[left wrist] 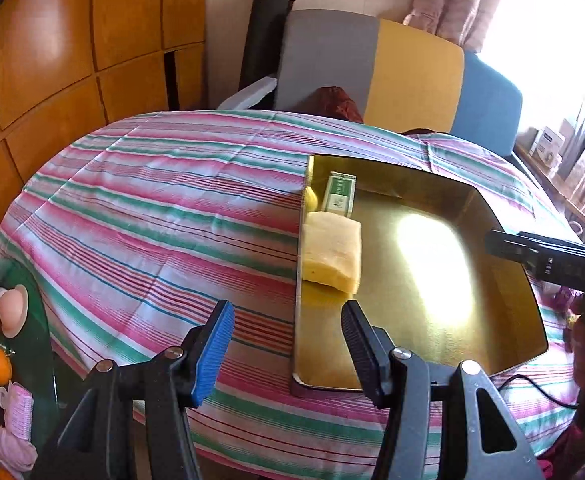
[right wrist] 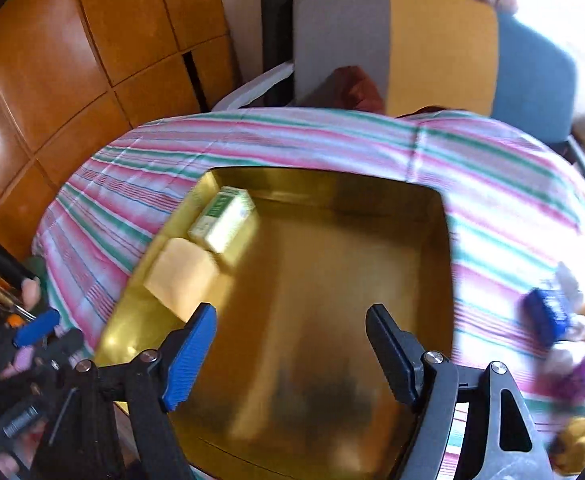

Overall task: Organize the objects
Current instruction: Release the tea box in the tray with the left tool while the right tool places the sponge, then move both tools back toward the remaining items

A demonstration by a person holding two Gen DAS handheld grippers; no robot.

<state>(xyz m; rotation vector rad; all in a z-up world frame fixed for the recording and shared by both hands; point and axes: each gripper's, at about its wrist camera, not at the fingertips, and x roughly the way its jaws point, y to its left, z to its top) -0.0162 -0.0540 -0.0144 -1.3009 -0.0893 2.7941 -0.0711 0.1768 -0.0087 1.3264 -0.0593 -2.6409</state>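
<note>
Your right gripper (right wrist: 290, 350) hangs over the gold tray (right wrist: 448, 264) with its jaws spread and nothing between them; your left gripper (left wrist: 288, 346) is likewise released and empty, poised at the tray's near left corner over the striped cloth of the table (left wrist: 152, 208). Two things already lie along the tray's left wall: the yellow sponge (right wrist: 182, 276) nearer you, and the green-and-white box (right wrist: 224, 220) just behind it, the two about touching; most of the tray's floor is bare.

By my reading the step in hand is to go for the next loose thing; the small pile at the table's right edge, with a blue item (right wrist: 546, 316) foremost and soft toys around it, looks the likeliest source, though blur makes it hard to tell what each piece is. Keep the right jaws wide as you swing out; clear the tray's right rim rather than dragging across it, since a knock could slide the tray on the cloth. Pick the piece that stands free of the heap, close squarely on its narrow sides, and set it beside the sponge and box so the row stays tidy. Hold the left gripper where it is, clear of the right one's path; it could steady the tray if it shifts.
</note>
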